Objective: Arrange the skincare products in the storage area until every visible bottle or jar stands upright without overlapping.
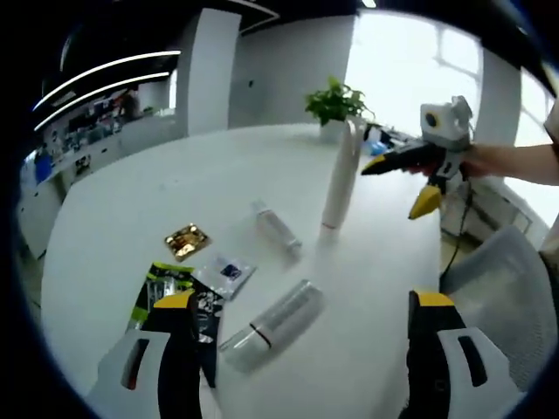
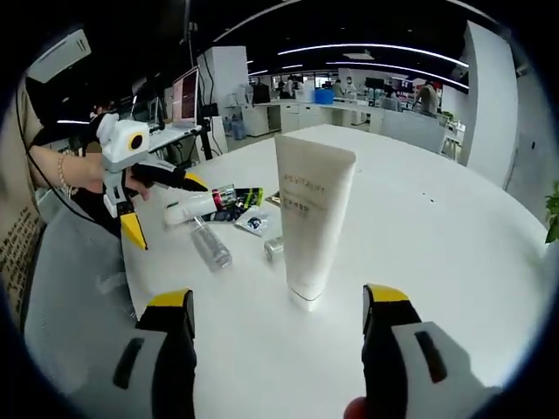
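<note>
Left hand-held gripper (image 1: 301, 327): jaws spread wide, nothing between them, hovering over the near edge of the white worktop (image 1: 131, 209). In the right gripper view it comes in from the left, held in a hand (image 2: 98, 175), jaws apart.

Right hand-held gripper (image 2: 278, 325): jaws also spread, gripping nothing, parked just short of the tall white tube (image 2: 311, 223). In the left gripper view it sits to the right of that tube, held in a hand (image 1: 489, 160), jaws apart, not touching the tube.

Landmark = the tall white tube. It stands upright on its cap, alone, nothing touching it.

Relative to the tube, in the left gripper view:
- small clear bottle (image 1: 277, 229) lying flat, just beside the tube on the near-left
- large clear bottle (image 1: 272, 325) lying flat, further toward the left hand-held gripper, well apart from the tube
- clear sachet (image 1: 225, 272) flat, between the two bottles and to their left
- gold packet (image 1: 186, 241) flat, left of the sachet
- black-and-green packet (image 1: 179, 301) flat, touching or slightly overlapping the sachet's edge; cannot tell which
- potted plant (image 1: 336, 105) behind the tube, at the far edge of the worktop
</note>
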`<state>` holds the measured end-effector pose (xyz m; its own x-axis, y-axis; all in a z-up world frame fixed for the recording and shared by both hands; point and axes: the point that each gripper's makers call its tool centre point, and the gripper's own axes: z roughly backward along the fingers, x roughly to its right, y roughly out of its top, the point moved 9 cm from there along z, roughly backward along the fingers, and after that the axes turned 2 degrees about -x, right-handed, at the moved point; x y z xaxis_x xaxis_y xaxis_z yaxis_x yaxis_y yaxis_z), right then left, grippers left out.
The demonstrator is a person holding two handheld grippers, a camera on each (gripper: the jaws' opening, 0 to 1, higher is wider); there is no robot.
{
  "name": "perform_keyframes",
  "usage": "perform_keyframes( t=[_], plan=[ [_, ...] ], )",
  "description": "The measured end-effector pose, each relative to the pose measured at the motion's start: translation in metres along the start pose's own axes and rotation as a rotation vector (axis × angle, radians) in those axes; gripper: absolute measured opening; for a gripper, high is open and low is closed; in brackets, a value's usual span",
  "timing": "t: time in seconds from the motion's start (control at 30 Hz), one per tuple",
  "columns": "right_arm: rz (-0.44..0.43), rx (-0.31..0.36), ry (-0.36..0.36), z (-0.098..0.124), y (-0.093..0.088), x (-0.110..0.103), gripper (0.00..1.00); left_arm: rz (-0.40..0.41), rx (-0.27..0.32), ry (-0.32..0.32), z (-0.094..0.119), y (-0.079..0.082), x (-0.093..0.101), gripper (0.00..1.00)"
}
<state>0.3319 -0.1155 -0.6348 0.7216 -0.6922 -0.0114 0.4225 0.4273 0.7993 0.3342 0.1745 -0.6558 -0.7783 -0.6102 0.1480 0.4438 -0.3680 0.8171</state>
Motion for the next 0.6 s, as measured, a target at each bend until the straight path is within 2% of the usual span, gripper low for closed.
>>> perform_keyframes(
  t=[0.13,0.23,0.37,0.6],
  plan=[
    [0.004,0.02,0.023,-0.008,0.003,0.008,0.68,0.032,0.021,0.017,0.007,-0.003,0.0,0.97],
    [0.063,-0.004,0.03,-0.011,0.009,0.019,0.61,0.061,0.029,0.029,0.012,-0.009,-0.001,0.97],
    [0.092,-0.007,0.052,-0.017,0.016,0.027,0.51,0.081,0.029,0.048,0.017,-0.015,-0.003,0.97],
    [0.114,-0.033,0.096,-0.031,0.018,0.036,0.44,0.105,0.021,0.087,0.028,-0.026,-0.006,0.97]
  ],
)
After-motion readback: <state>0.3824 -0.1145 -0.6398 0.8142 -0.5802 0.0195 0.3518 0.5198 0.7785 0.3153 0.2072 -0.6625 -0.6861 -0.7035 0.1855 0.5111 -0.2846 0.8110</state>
